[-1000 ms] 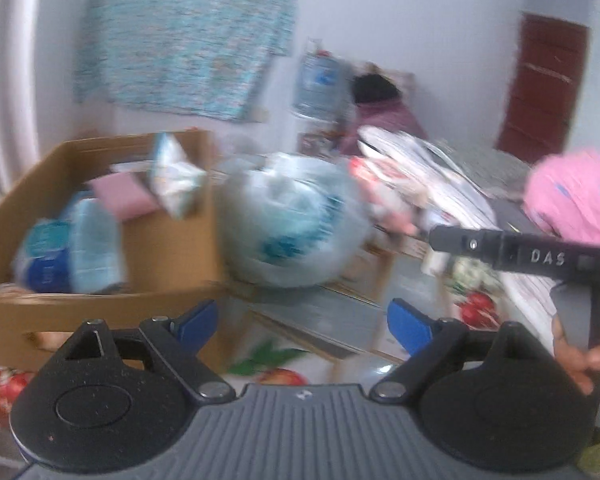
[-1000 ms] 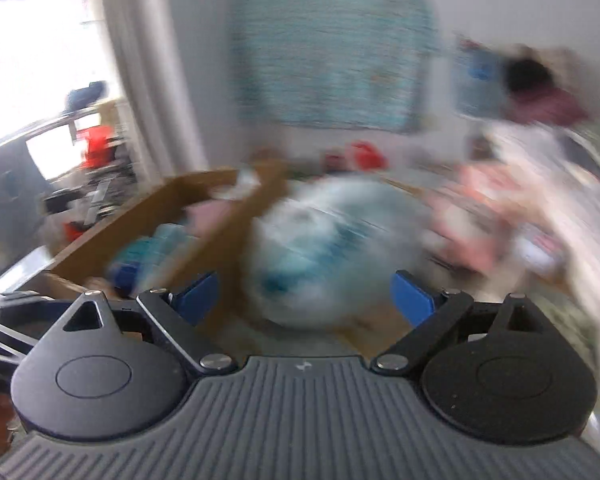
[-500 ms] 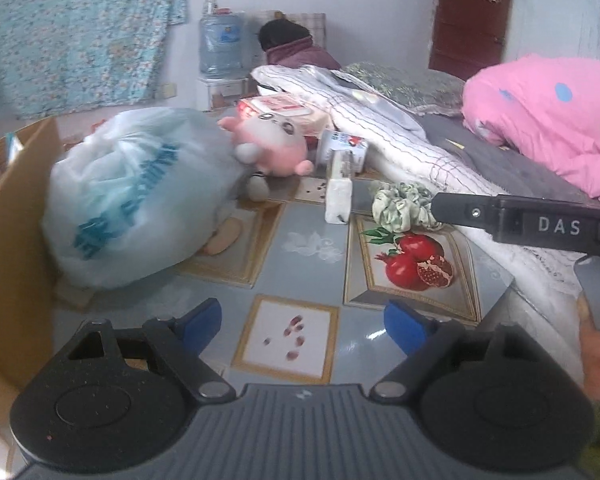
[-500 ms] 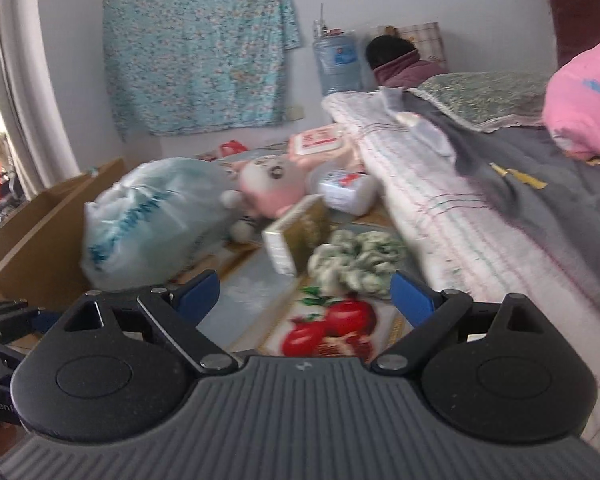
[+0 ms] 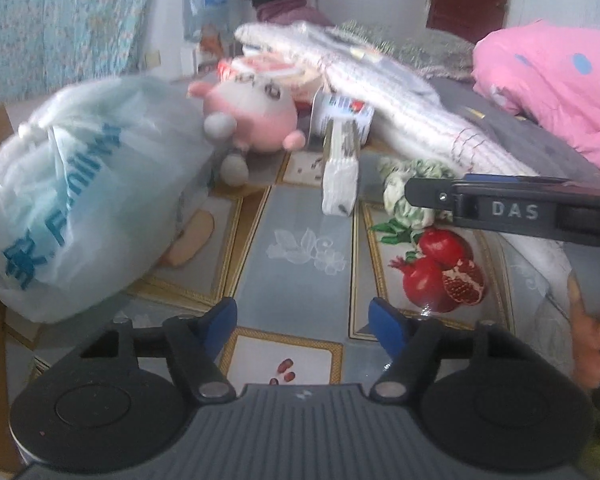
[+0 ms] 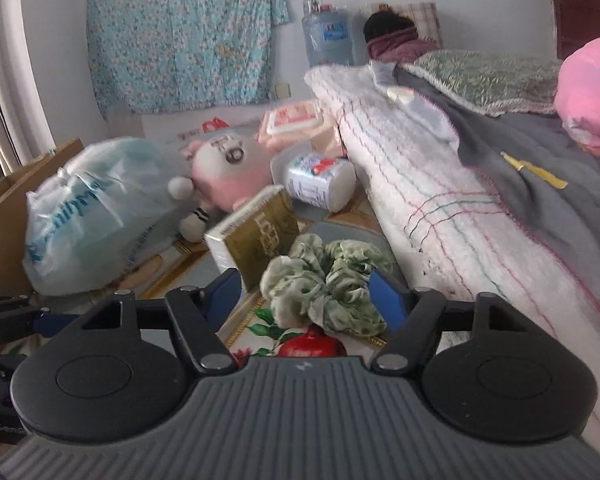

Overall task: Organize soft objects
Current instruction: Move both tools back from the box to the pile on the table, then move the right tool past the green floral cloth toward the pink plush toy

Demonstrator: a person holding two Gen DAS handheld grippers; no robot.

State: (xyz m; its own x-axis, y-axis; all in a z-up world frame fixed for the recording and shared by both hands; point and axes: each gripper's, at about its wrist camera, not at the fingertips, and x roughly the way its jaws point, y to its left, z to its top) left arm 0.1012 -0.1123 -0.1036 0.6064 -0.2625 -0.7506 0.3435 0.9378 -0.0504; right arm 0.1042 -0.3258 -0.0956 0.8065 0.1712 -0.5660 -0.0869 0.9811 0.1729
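Observation:
A green-and-white scrunchie (image 6: 324, 284) lies on the fruit-print table mat (image 5: 300, 240), right in front of my open right gripper (image 6: 306, 296), whose blue fingertips flank it. It also shows in the left wrist view (image 5: 408, 192), partly behind the right gripper's body. My left gripper (image 5: 302, 322) is open and empty above the mat. A pink-and-white plush toy (image 5: 252, 116) (image 6: 228, 168) lies further back, beside a full white plastic bag (image 5: 88, 196) (image 6: 96, 212).
A gold-and-white pack (image 6: 256, 232) (image 5: 340, 172) stands by the scrunchie. A white tub (image 6: 320, 184) lies on its side behind it. A cardboard box (image 6: 4, 216) stands left. A bed with white blanket (image 6: 440, 200) and pink quilt (image 5: 552, 92) runs along the right.
Both grippers swung right, away from the cardboard box, and then moved in toward the table. The right gripper came down close to the scrunchie. Both sets of fingers stand narrower than before.

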